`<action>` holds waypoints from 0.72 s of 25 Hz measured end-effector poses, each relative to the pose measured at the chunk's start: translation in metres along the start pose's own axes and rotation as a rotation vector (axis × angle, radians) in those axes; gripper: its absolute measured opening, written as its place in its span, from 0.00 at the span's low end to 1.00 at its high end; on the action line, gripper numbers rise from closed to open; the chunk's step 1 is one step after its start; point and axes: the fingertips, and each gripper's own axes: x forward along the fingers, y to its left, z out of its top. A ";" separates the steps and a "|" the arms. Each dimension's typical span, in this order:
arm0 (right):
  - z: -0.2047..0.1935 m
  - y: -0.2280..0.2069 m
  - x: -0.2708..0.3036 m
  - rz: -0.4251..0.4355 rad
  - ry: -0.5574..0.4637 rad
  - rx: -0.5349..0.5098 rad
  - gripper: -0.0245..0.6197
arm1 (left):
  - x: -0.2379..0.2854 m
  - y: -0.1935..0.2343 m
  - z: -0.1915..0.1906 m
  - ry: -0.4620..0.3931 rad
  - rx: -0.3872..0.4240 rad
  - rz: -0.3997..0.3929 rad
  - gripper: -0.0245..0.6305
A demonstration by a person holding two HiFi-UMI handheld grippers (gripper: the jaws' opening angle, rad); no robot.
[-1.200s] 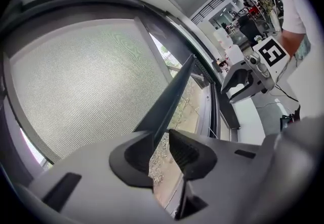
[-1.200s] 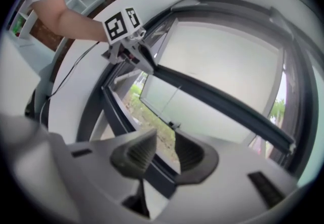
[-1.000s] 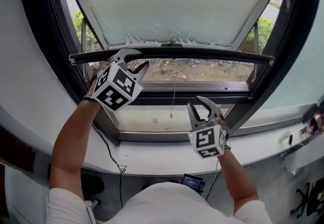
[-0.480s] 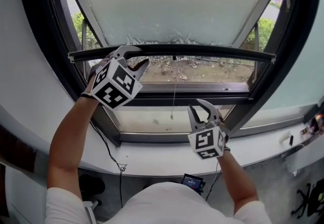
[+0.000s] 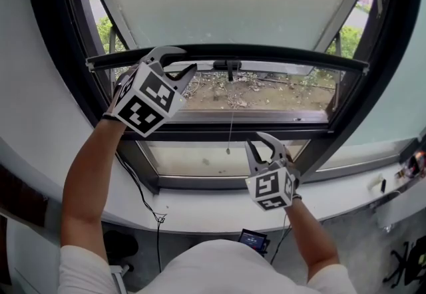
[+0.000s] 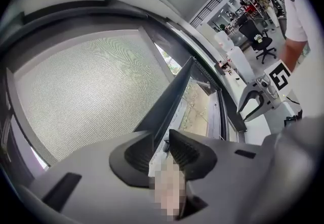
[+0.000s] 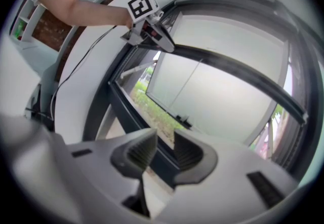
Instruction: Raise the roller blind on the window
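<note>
Your left gripper (image 5: 185, 61) pinches the bar (image 5: 279, 58) of the blind (image 5: 226, 0) near the bar's left end, at about 10 o'clock in the head view. In the left gripper view its jaws (image 6: 162, 134) close on the bar's edge (image 6: 172, 96). Gripper and bar have both climbed since a second ago. The strip of open glass under the bar is now taller, and more ground shows outside. The clip at the bar's middle, where the cord (image 5: 229, 123) hangs toward 6 o'clock, has come into sight. The bar looks level, so lifting from one end seems to work so far. I judge the raise only begun, since the blind covers most of the window.

Your right gripper (image 5: 258, 142) sits at 5 o'clock from the left one, over the sill (image 5: 219, 203). It has not moved, and its jaws (image 7: 164, 139) are spread with nothing between them.

The marker cube hides your left hand in the head view. A mosaic patch covers the gap just behind the left jaws, so how deep the bar sits there is unclear. The roller is cut off at 12 o'clock, so you cannot see how much travel remains. The right gripper view is soft, and the frame crowds the bar's right end.
</note>
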 end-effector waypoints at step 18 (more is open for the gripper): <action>-0.002 0.011 0.004 0.035 0.028 -0.029 0.20 | -0.007 0.025 0.024 -0.034 0.026 0.026 0.20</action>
